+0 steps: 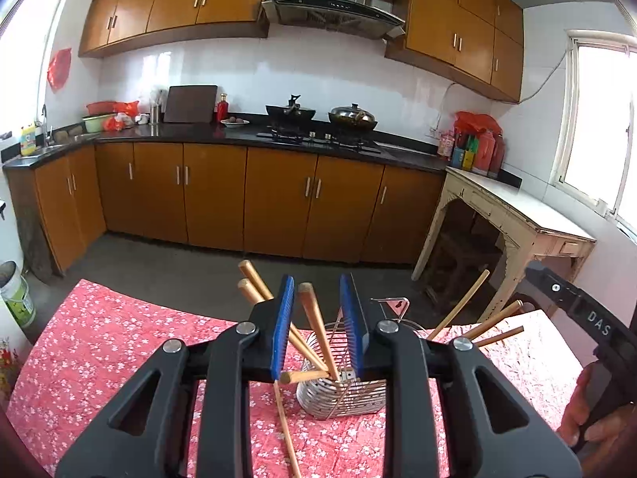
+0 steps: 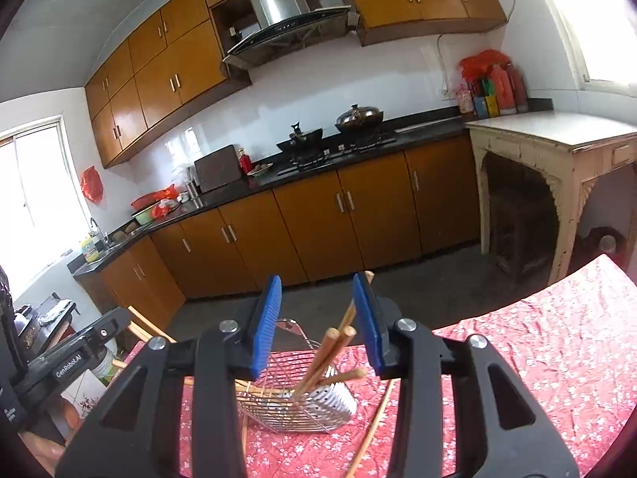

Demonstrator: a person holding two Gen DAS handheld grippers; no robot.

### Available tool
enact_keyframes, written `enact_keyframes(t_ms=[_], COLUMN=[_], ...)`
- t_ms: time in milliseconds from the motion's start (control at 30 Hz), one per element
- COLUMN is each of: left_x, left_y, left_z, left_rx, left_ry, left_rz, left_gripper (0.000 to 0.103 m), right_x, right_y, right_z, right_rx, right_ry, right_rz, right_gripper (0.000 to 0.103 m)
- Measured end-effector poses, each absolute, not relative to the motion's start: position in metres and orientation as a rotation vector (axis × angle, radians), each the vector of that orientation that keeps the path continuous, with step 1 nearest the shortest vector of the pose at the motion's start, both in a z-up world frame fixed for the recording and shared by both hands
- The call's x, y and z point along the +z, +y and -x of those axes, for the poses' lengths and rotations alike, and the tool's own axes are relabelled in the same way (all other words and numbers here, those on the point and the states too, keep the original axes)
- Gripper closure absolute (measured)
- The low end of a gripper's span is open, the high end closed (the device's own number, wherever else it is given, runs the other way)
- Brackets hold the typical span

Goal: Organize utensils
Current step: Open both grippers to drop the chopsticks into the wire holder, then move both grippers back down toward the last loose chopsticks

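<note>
A steel wire utensil holder [image 1: 342,392] stands on the red floral tablecloth [image 1: 119,342]. Several wooden chopsticks [image 1: 314,324] lean in its perforated cup. One loose chopstick [image 1: 286,434] lies on the cloth in front of it. My left gripper [image 1: 317,328] is open, its blue pads either side of the chopstick tops, holding nothing. In the right wrist view the holder [image 2: 294,402] sits below my right gripper [image 2: 317,320], which is open and empty. Chopsticks [image 2: 326,354] stand in its cup, and a loose chopstick [image 2: 372,430] lies to its right.
More chopsticks [image 1: 477,318] stick up at the holder's right side. The right gripper's body [image 1: 585,318] and hand are at the right edge of the left view. The table's far edge drops to the kitchen floor [image 1: 199,271]. Cabinets and a stove stand behind.
</note>
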State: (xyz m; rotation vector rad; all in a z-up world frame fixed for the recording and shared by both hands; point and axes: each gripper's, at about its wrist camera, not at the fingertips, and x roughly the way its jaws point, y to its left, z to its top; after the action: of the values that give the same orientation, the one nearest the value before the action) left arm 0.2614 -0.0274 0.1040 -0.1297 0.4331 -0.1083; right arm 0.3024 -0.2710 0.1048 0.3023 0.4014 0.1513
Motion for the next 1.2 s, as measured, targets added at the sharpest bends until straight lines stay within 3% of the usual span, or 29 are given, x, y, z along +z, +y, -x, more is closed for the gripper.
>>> enact_keyframes(t_ms=[267, 467, 800, 1200], left_x=[0.110, 0.105, 0.045, -0.014], left_y=[-0.011, 0.007, 0.030, 0.030], left_z=[-0.234, -0.208, -0.189, -0.206], left_rx=[-0.089, -0.053, 0.083, 0.130], left_ry=[0.415, 0.397, 0.467, 0.594], left_rz=[0.146, 0.143, 0.060, 0.014], left_gripper=[0.078, 0.072, 0.071, 0.071], right_x=[0.102, 0.061, -0.053, -0.102], right_y=[-0.296, -0.316, -0.295, -0.234], right_z=[-0.270, -0.255, -0.260, -0.272], right_rx=[0.063, -0.020, -0.029, 0.034], right_ry=[0.385, 0.458, 0.713, 0.848], right_rz=[-0.312, -0.318, -0.323, -0.254], right_gripper=[0.063, 0.063, 0.063, 0.063])
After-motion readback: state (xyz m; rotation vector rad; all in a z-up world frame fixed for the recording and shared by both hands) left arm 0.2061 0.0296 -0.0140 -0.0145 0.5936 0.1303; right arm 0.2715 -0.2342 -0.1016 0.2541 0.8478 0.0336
